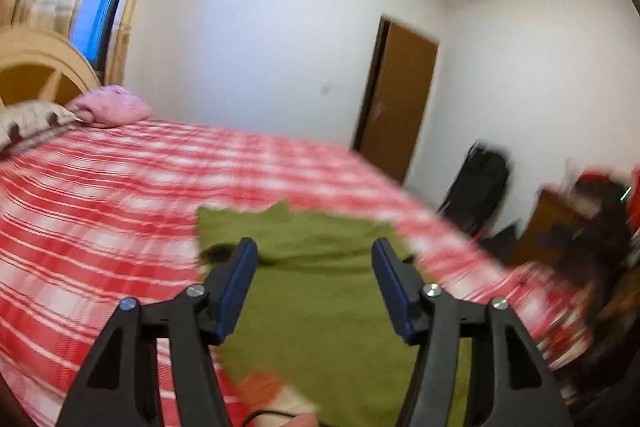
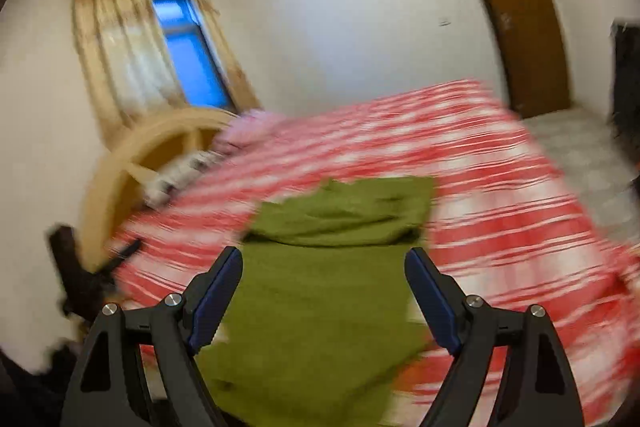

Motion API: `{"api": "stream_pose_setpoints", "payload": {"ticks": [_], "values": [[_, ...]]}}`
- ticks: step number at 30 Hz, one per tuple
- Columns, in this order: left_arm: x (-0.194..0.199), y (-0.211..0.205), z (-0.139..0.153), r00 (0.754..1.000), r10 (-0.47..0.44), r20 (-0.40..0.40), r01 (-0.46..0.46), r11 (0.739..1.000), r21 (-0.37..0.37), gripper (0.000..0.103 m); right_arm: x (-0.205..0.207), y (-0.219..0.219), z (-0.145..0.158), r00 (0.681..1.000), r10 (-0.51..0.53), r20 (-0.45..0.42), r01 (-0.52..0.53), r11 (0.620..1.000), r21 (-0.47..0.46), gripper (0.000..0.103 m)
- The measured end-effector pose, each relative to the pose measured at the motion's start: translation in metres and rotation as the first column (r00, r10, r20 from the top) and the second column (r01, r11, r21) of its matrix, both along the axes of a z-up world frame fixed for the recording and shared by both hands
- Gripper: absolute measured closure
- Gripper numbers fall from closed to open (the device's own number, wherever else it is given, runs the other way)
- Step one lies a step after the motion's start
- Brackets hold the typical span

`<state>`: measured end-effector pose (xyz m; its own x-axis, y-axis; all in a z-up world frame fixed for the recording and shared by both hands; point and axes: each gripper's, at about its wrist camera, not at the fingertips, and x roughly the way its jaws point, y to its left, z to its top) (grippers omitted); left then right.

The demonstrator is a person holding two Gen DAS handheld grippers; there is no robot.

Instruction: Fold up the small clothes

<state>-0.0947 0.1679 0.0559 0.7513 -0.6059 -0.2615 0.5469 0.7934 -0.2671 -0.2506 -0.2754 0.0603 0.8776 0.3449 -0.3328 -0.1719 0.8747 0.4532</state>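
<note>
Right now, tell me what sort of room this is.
A bedroom, most likely: a bed under a red-and-white checked bedspread, a pink pillow by the arched wooden headboard, and a curtained window.

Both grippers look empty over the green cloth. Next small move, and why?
Probably bring the left gripper down to a near edge of the green cloth and pinch it for another fold. Both it and the right gripper stand open with nothing between the pads. The cloth lies on the checked bedspread with its far end already folded back, the near part flat.
</note>
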Motion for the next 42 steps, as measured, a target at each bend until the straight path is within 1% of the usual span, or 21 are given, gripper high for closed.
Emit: {"api": "stream_pose_setpoints", "payload": {"ticks": [2, 5, 8, 10, 12, 13, 14, 15, 16, 18, 19, 20, 22, 25, 28, 31, 33, 35, 37, 40, 42], "values": [[-0.002, 0.003, 0.014, 1.0, -0.026, 0.018, 0.026, 0.999, -0.044, 0.045, 0.004, 0.005, 0.008, 0.995, 0.08, 0.059, -0.086, 0.989, 0.122, 0.019], [-0.012, 0.005, 0.031, 0.995, -0.077, 0.056, 0.083, 0.988, -0.131, 0.045, 0.008, 0.012, 0.019, 0.972, 0.189, 0.142, -0.222, 0.936, 0.274, 0.019], [-0.018, 0.01, 0.05, 0.984, -0.158, 0.078, 0.174, 0.95, -0.259, 0.041, 0.006, 0.02, 0.041, 0.938, 0.282, 0.201, -0.337, 0.878, 0.339, 0.019], [-0.019, 0.021, 0.062, 0.973, -0.211, 0.092, 0.23, 0.904, -0.361, 0.03, 0.0, 0.018, 0.054, 0.901, 0.366, 0.234, -0.432, 0.805, 0.406, 0.019], [-0.017, 0.037, 0.065, 0.962, -0.259, 0.087, 0.27, 0.844, -0.463, 0.024, -0.01, 0.009, 0.071, 0.866, 0.431, 0.255, -0.5, 0.73, 0.467, 0.019], [-0.014, 0.045, 0.065, 0.957, -0.281, 0.078, 0.281, 0.816, -0.506, 0.024, -0.017, 0.003, 0.079, 0.852, 0.453, 0.262, -0.523, 0.714, 0.466, 0.019], [-0.009, 0.055, 0.065, 0.948, -0.311, 0.063, 0.293, 0.78, -0.552, 0.024, -0.026, -0.002, 0.088, 0.847, 0.465, 0.259, -0.532, 0.721, 0.444, 0.019], [-0.006, 0.062, 0.064, 0.942, -0.331, 0.052, 0.299, 0.762, -0.574, 0.023, -0.037, -0.006, 0.098, 0.851, 0.467, 0.242, -0.526, 0.75, 0.4, 0.019], [-0.003, 0.071, 0.065, 0.942, -0.333, 0.033, 0.291, 0.768, -0.57, 0.023, -0.049, -0.009, 0.109, 0.868, 0.454, 0.2, -0.496, 0.804, 0.329, 0.019], [-0.006, 0.083, 0.069, 0.967, -0.253, -0.006, 0.219, 0.845, -0.488, 0.022, -0.071, -0.009, 0.127, 0.914, 0.4, 0.076, -0.407, 0.9, 0.155, 0.019], [-0.008, 0.087, 0.072, 0.977, -0.211, -0.024, 0.181, 0.888, -0.422, 0.02, -0.081, -0.006, 0.134, 0.927, 0.373, 0.03, -0.374, 0.924, 0.074, 0.019], [-0.01, 0.09, 0.073, 0.982, -0.187, -0.041, 0.159, 0.915, -0.371, 0.02, -0.091, -0.002, 0.139, 0.94, 0.339, -0.03, -0.339, 0.94, -0.021, 0.019], [-0.014, 0.1, 0.074, 0.979, -0.183, -0.089, 0.15, 0.943, -0.296, 0.02, -0.105, 0.012, 0.142, 0.959, 0.224, -0.172, -0.259, 0.939, -0.227, 0.019], [-0.026, 0.122, 0.077, 0.971, -0.223, -0.082, 0.187, 0.93, -0.315, 0.02, -0.11, 0.028, 0.124, 0.932, 0.136, -0.335, -0.261, 0.893, -0.365, 0.019], [-0.039, 0.137, 0.08, 0.965, -0.261, -0.042, 0.227, 0.9, -0.373, 0.02, -0.097, 0.042, 0.087, 0.905, 0.138, -0.402, -0.293, 0.888, -0.355, 0.019], [-0.041, 0.13, 0.067, 0.951, -0.303, -0.057, 0.247, 0.86, -0.446, 0.02, -0.069, 0.043, 0.03, 0.843, 0.168, -0.512, -0.338, 0.905, -0.259, 0.019], [-0.035, 0.116, 0.056, 0.942, -0.319, -0.102, 0.249, 0.871, -0.423, 0.02, -0.045, 0.052, -0.012, 0.796, 0.214, -0.566, -0.366, 0.915, -0.169, 0.019], [-0.032, 0.096, 0.047, 0.943, -0.288, -0.168, 0.227, 0.923, -0.311, 0.02, -0.028, 0.049, -0.038, 0.774, 0.268, -0.574, -0.378, 0.922, -0.079, 0.019], [-0.03, 0.077, 0.035, 0.939, -0.26, -0.226, 0.217, 0.955, -0.201, 0.02, -0.016, 0.052, -0.063, 0.773, 0.33, -0.542, -0.38, 0.925, 0.022, 0.019], [-0.018, 0.047, 0.003, 0.917, -0.188, -0.351, 0.188, 0.982, -0.036, 0.02, 0.008, 0.051, -0.093, 0.763, 0.345, -0.547, -0.35, 0.931, 0.099, 0.019], [-0.012, 0.027, -0.023, 0.902, -0.108, -0.418, 0.159, 0.983, 0.089, 0.02, 0.023, 0.043, -0.101, 0.793, 0.295, -0.532, -0.299, 0.951, 0.082, 0.019]]}}
